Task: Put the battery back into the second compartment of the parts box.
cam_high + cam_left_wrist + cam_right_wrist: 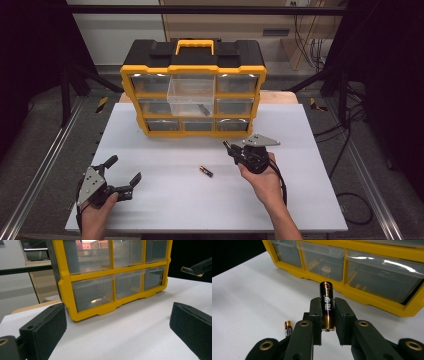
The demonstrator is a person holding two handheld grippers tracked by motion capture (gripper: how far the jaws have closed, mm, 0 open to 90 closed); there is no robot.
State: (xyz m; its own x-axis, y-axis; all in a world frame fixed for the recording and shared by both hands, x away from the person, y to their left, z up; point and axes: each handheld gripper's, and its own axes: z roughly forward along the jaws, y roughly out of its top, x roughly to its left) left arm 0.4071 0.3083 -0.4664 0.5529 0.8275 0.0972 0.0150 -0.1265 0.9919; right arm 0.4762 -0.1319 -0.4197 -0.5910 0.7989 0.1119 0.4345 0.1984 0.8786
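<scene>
Black and copper, the cylindrical AA battery I have in my right gripper sits clamped between the two black pads, its long axis running along the jaws and its far end sticking out past their tips toward the yellow-framed plastic organizer with clear drawers. In the high view that gripper hangs above the white foam board, just in front of the organizer's lower right drawers. A second black and copper battery lies flat on the board, set at a slant, between my two hands. The organizer's middle clear drawer is pulled out and holds one small dark piece. My left gripper rests low at the near left, jaws spread wide with nothing between them.
</scene>
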